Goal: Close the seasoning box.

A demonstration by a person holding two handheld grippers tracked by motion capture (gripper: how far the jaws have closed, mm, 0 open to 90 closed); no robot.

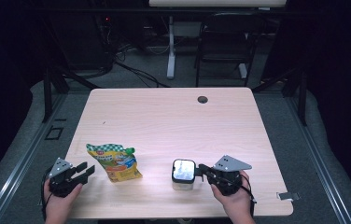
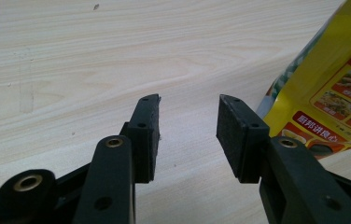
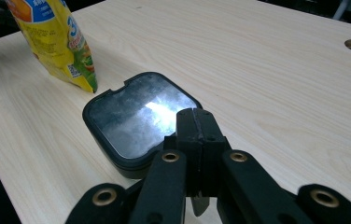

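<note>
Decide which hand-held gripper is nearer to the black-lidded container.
Right. The right hand-held gripper sits shut at the edge of the black-lidded container; the left hand-held gripper is open, far off beyond the yellow pouch.

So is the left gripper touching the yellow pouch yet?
Apart. In the left gripper view the left gripper stands open over bare table, with the yellow pouch off beside one jaw; the high view shows a gap too.

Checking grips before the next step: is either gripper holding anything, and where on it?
Left gripper is open, empty beside the yellow pouch. Right gripper is shut over the black-lidded container's lid edge; an actual pinch cannot be told.
</note>
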